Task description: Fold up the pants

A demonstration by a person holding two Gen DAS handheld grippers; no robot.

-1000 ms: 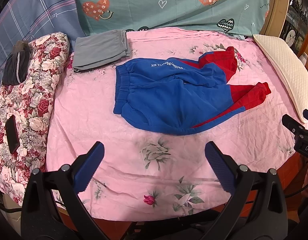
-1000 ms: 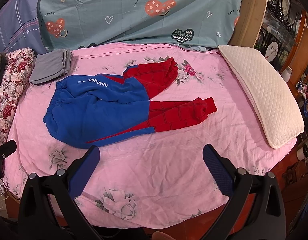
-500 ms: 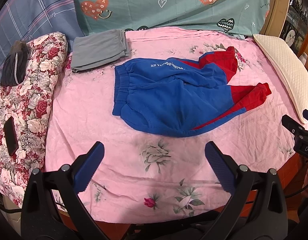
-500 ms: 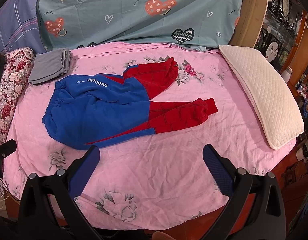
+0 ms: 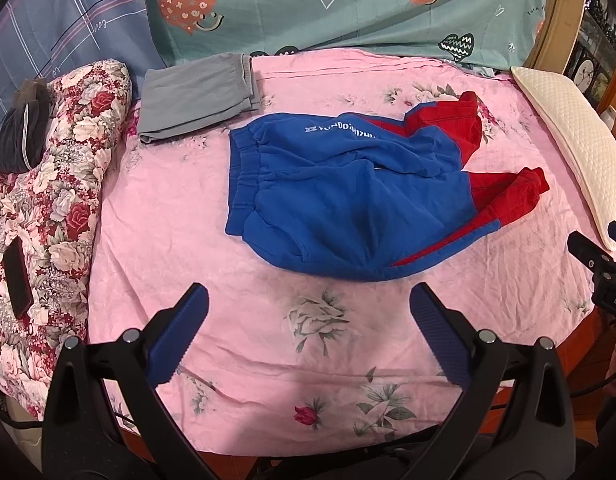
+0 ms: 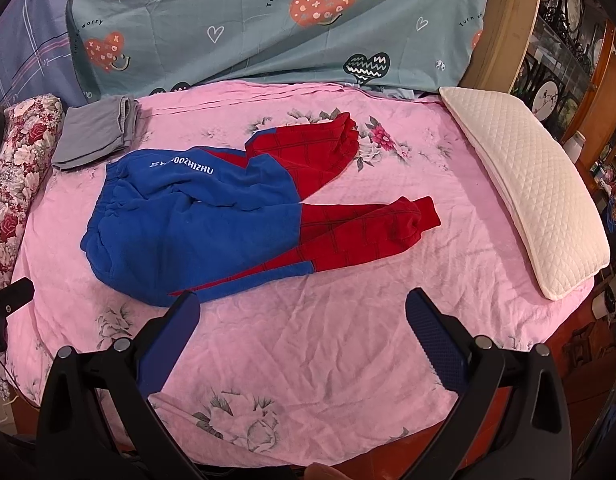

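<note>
Blue and red pants (image 5: 348, 200) lie crumpled on the pink floral bed sheet (image 5: 267, 340), waistband to the left, the two red legs spread to the right. They also show in the right wrist view (image 6: 211, 220). My left gripper (image 5: 308, 308) is open and empty, hovering above the sheet just in front of the pants' near edge. My right gripper (image 6: 301, 308) is open and empty, above the sheet in front of the near red leg (image 6: 368, 228).
Folded grey pants (image 5: 195, 96) lie at the back left. A floral cushion (image 5: 47, 200) with a dark phone (image 5: 17, 276) lines the left edge. A white quilted pillow (image 6: 532, 184) lies at the right. Teal bedding (image 6: 267, 20) stands behind. The bed's front edge is close below.
Both grippers have shifted slightly forward and to the left; the pants sit a little lower and further right in the left view. Both stay open.
</note>
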